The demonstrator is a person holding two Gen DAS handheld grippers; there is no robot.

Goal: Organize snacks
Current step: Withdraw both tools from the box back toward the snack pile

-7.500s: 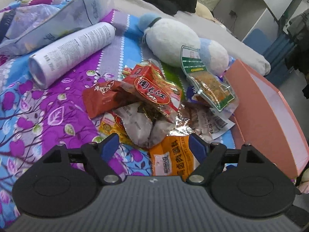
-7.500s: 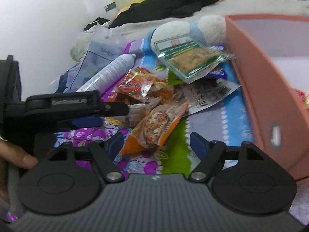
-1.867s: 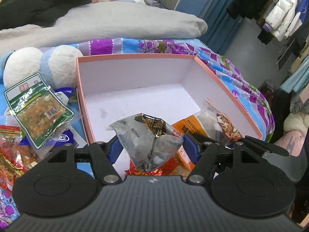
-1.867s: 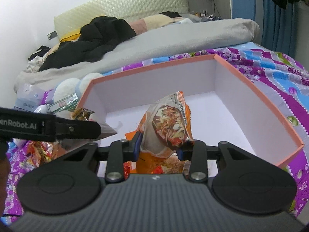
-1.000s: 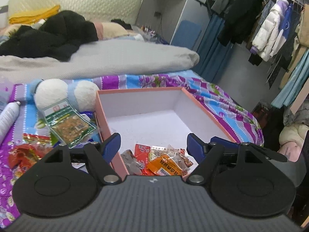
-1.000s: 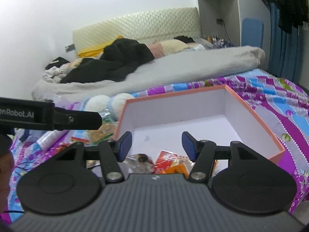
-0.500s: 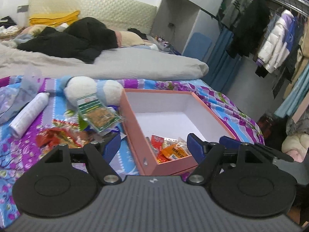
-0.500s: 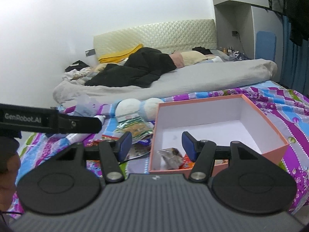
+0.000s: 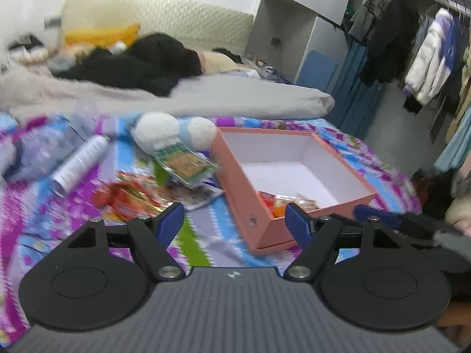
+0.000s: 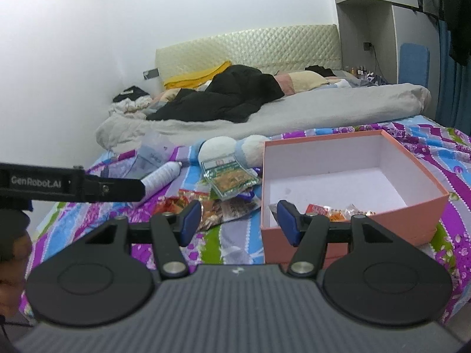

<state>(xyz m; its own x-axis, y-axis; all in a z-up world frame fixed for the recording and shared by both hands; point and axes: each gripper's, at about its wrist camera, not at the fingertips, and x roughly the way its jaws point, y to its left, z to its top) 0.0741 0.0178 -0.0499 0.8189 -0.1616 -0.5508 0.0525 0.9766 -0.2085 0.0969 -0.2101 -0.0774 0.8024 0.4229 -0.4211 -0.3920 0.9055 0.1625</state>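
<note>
An open pink box point(image 9: 247, 185) point(image 10: 347, 229) sits on the patterned bedspread with a few snack packets point(image 9: 282, 201) point(image 10: 332, 210) in its near corner. To its left lies a loose pile of snacks: a green-edged clear packet point(image 9: 182, 164) point(image 10: 229, 181) and red and orange packets point(image 9: 129, 197) point(image 10: 188, 201). My left gripper point(image 9: 234, 220) hovers open and empty, back from the box's near-left corner. My right gripper point(image 10: 239, 219) is open and empty too, short of the box's left wall. The left gripper's arm point(image 10: 70, 186) crosses the left of the right wrist view.
A white spray can point(image 9: 79, 164) point(image 10: 162, 176), a clear plastic bag point(image 10: 150, 156) and a white-and-blue plush toy point(image 9: 173, 131) point(image 10: 232, 147) lie behind the snack pile. A grey duvet point(image 10: 294, 114) with dark clothes lies beyond. Hanging clothes point(image 9: 426, 58) fill the right.
Both grippers have pulled back and away from the box, empty. The box and the snack pile look smaller and farther; more of the bed shows.
</note>
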